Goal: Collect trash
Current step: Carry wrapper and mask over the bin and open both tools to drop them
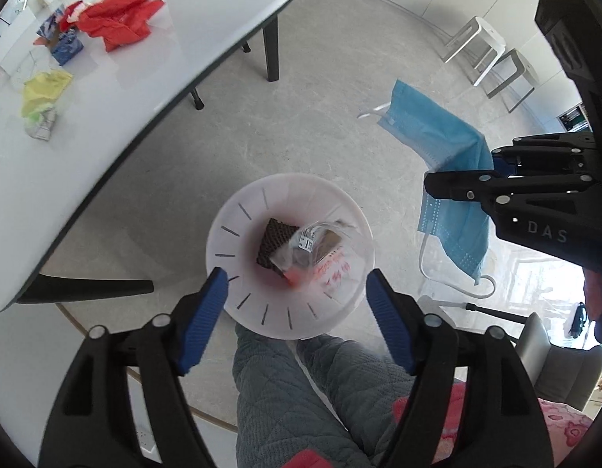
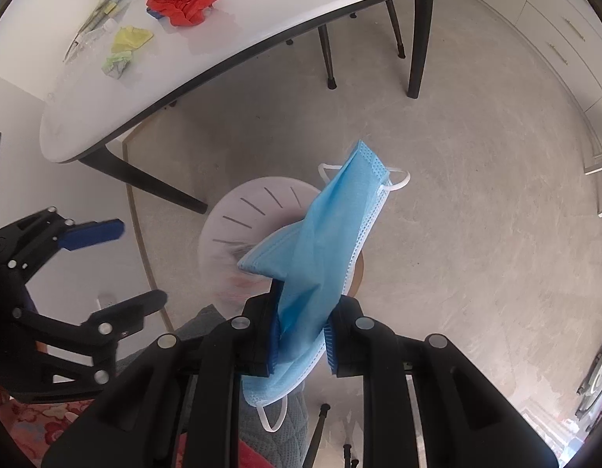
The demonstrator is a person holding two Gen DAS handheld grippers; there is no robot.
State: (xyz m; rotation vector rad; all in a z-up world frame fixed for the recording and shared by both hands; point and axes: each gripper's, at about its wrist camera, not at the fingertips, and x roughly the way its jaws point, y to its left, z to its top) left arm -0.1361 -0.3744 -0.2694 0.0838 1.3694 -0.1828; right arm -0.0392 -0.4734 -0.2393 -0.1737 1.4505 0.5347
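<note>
At about ten o'clock in the left wrist view the white table (image 1: 105, 124) carries trash not yet collected: a yellow crumpled wrapper (image 1: 43, 95), a blue patterned carton (image 1: 66, 48) and a red plastic bag (image 1: 121, 23). At the centre, on the floor, stands the white bin (image 1: 291, 257) with a brown waffle-textured piece (image 1: 272, 242) and a clear labelled bag (image 1: 320, 245) already in it. The left gripper (image 1: 295, 318) hangs over the bin with its blue pads wide apart and nothing between them. At three o'clock the right gripper (image 1: 457, 185) is clamped on a blue face mask (image 1: 453, 179), which dangles beside the bin rather than over it. The step in hand looks like dropping the mask; the next move calls for carrying it over the bin's mouth before letting go, as the ear loops could snag on the rim. In the right wrist view the mask hides much of the bin, and the print on the bag is too small to read.
</note>
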